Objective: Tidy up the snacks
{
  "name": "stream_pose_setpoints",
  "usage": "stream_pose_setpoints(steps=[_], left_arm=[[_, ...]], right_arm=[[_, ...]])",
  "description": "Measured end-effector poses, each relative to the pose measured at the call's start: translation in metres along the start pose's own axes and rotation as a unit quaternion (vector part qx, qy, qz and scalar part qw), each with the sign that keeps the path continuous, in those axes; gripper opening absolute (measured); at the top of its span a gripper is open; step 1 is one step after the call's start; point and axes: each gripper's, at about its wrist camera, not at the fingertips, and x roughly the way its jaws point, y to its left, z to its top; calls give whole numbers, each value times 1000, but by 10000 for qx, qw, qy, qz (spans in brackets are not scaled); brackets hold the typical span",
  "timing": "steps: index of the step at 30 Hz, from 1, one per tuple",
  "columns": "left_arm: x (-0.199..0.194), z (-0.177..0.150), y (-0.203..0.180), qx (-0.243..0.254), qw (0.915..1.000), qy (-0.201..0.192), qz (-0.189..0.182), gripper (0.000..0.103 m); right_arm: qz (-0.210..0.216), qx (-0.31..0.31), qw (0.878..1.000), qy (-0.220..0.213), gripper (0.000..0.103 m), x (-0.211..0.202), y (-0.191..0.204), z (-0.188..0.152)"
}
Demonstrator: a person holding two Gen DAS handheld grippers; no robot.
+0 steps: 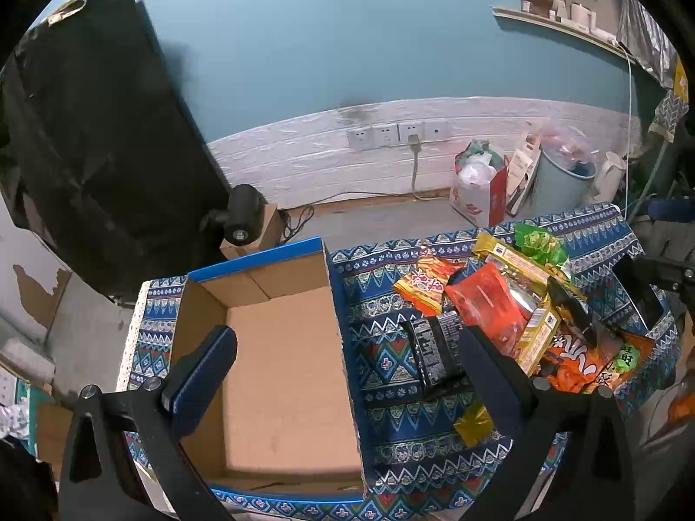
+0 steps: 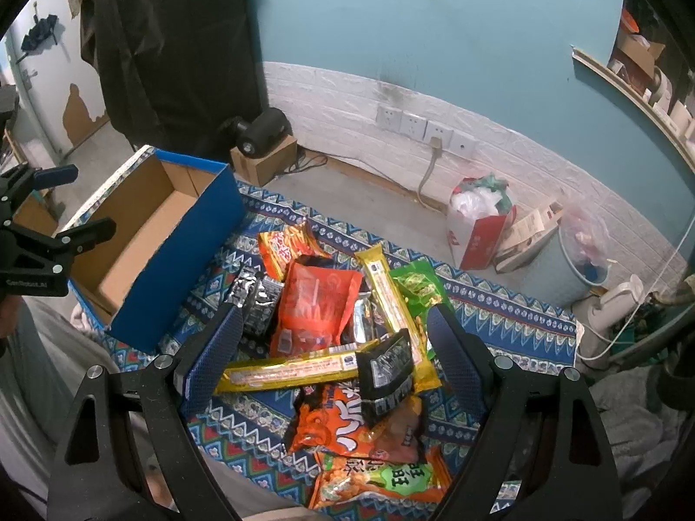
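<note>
Overhead, right claw (image 2: 334,347) spread above snack pile (image 2: 343,347).

Right gripper (image 2: 334,347) spread above snack pile (image 2: 347,347) — blue box (image 2: 182,256) beside

Box (image 1: 278,347) on cloth (image 1: 382,364), snack heap (image 2: 343,347) to its right.

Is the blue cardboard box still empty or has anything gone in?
Empty. The blue cardboard box shows only bare brown floor in the left wrist view; the snack packets all lie outside it on the patterned cloth.
</note>
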Motion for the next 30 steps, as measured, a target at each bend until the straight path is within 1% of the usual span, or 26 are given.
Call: stream_pose_setpoints(steps=[30], left_arm=[[2,-2,-5,45,9999,69,-105,103]], right_arm=[[-3,-72,9999,154,85,4,1,-2]])
